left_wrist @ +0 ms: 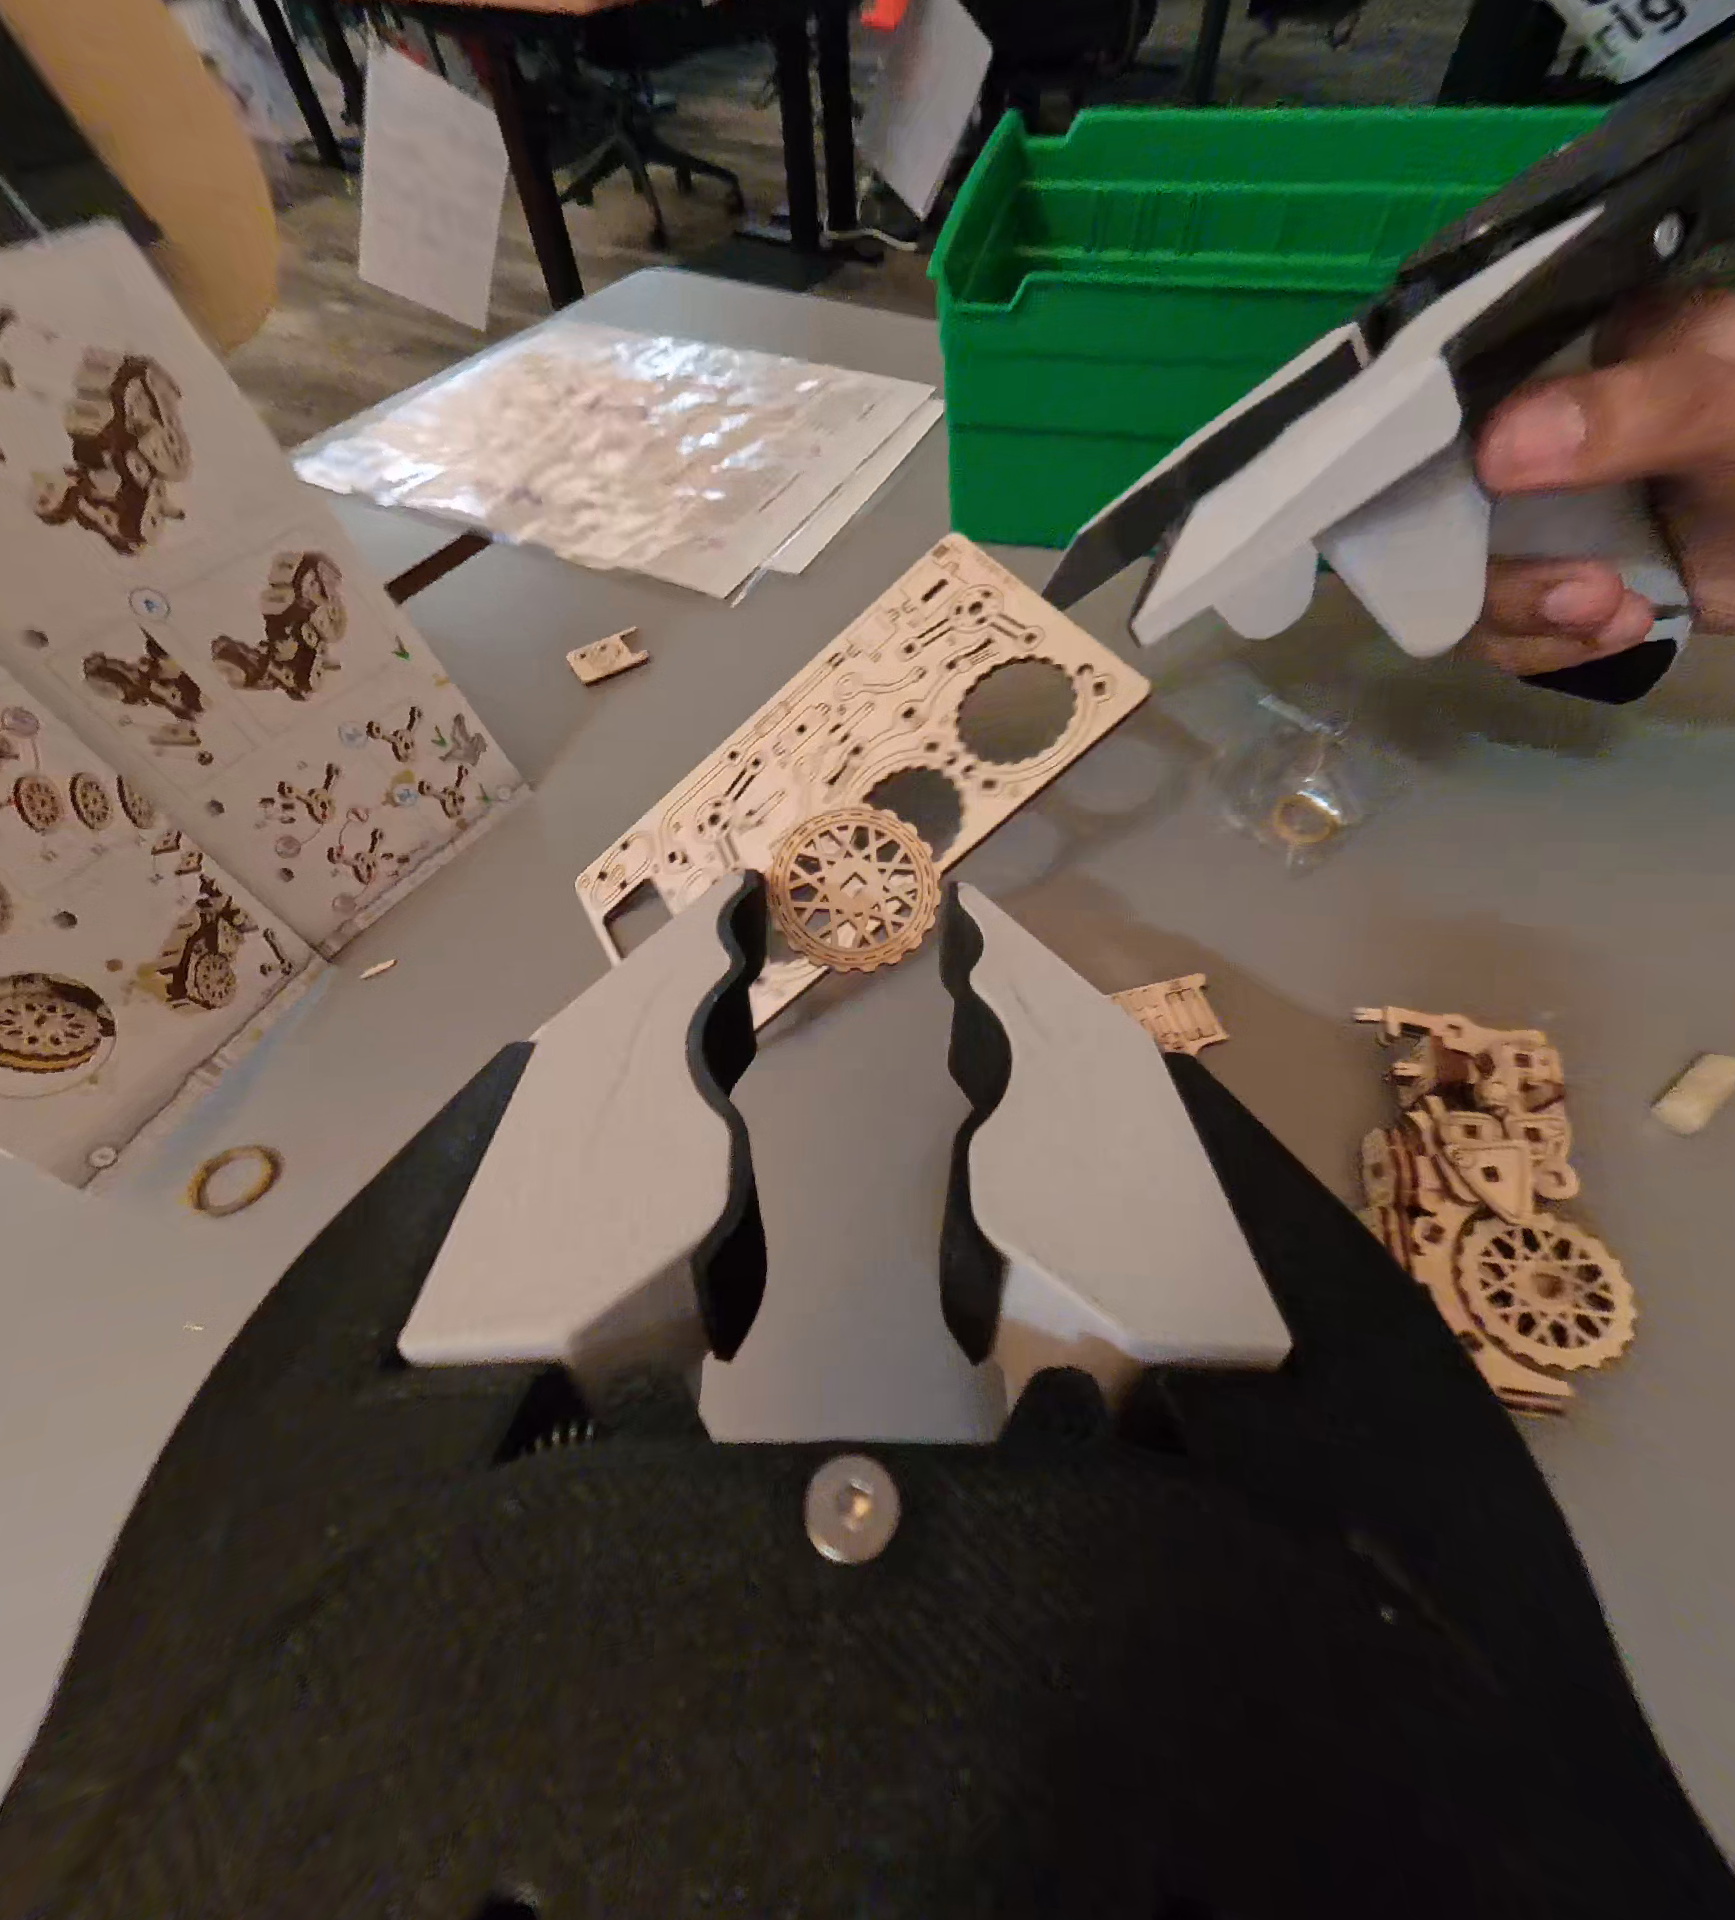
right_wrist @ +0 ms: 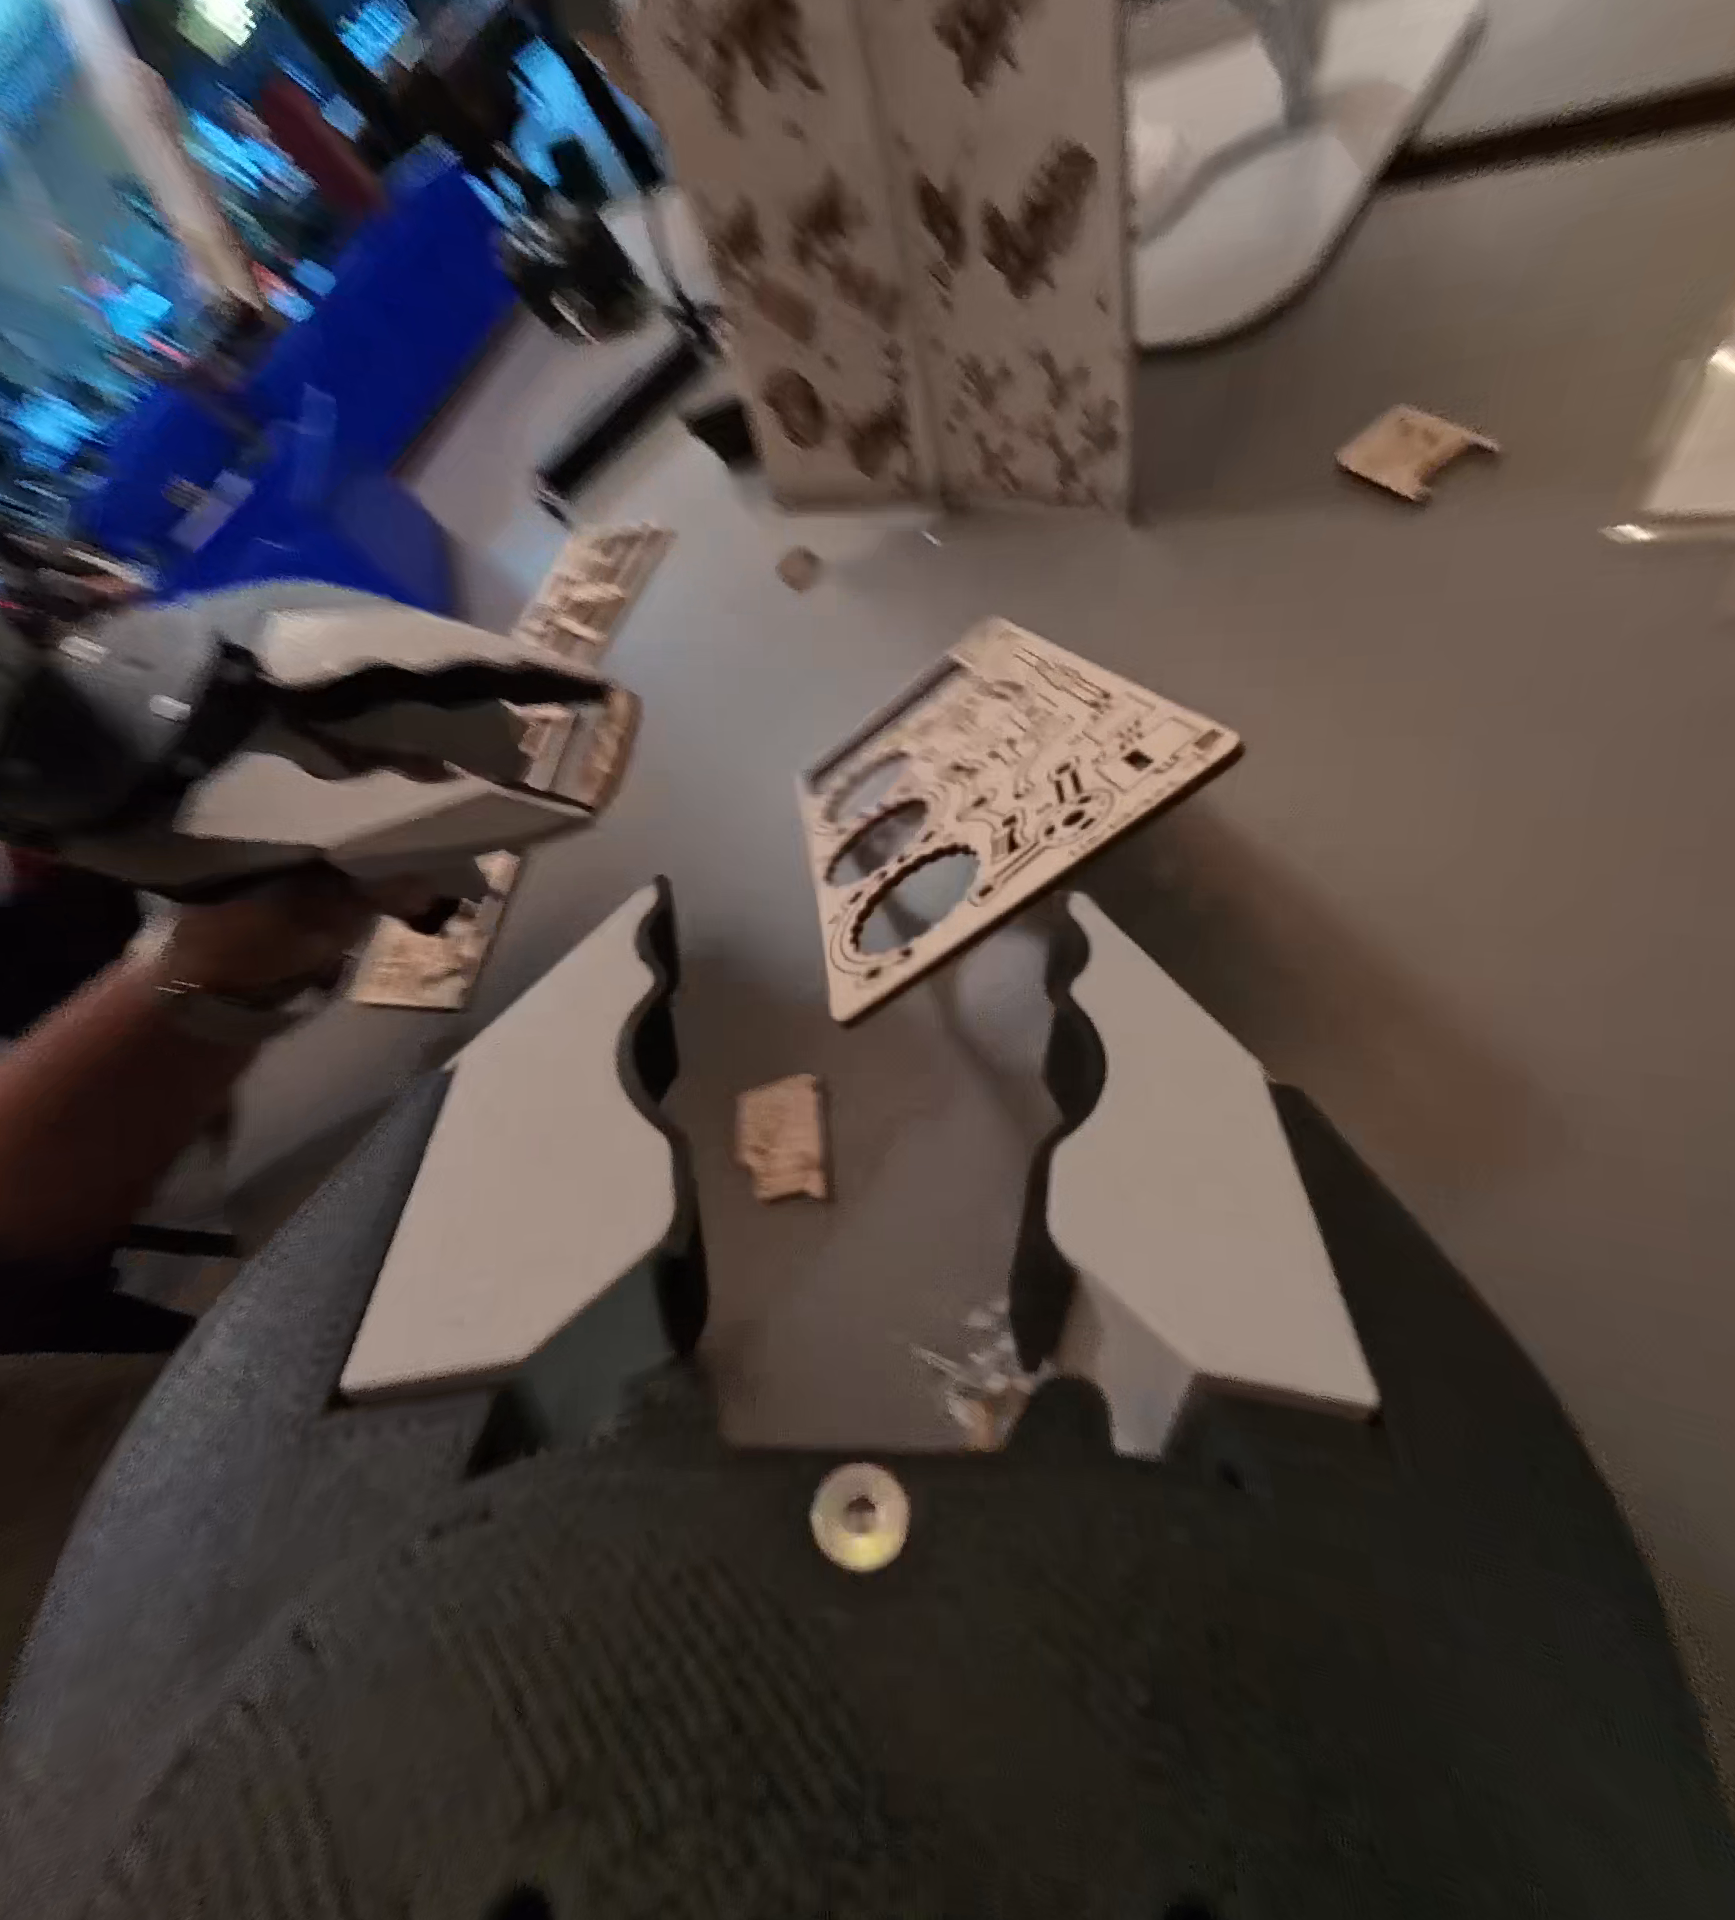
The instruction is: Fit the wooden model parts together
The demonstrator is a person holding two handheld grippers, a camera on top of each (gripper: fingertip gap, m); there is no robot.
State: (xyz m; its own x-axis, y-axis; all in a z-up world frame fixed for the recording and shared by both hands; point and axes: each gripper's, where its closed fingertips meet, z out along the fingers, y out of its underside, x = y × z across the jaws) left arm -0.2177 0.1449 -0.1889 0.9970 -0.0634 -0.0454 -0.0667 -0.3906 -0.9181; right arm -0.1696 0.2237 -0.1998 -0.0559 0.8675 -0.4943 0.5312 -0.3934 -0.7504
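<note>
My left gripper [left_wrist: 852, 902] is shut on a round wooden gear wheel [left_wrist: 855, 891], gripped across its width by the fingertips and held above the near end of a flat wooden parts sheet [left_wrist: 842, 727]. The sheet has two round holes and lies on the grey table [left_wrist: 1362, 935]. The partly built wooden model [left_wrist: 1476, 1195] lies to the right. My right gripper [right_wrist: 863, 902] is open and empty, hovering over the hole end of the sheet [right_wrist: 1008, 810]. It also shows in the left wrist view [left_wrist: 1102, 608] at the upper right. The left gripper [right_wrist: 582, 748] shows blurred at left.
An open instruction booklet [left_wrist: 115, 727] stands at the left. A green bin [left_wrist: 1154, 343] and plastic-wrapped sheets [left_wrist: 614, 447] are at the back. Small wooden pieces [left_wrist: 1169, 1013] [left_wrist: 605, 657], a rubber band [left_wrist: 234, 1179] and a clear bag [left_wrist: 1299, 800] lie on the table.
</note>
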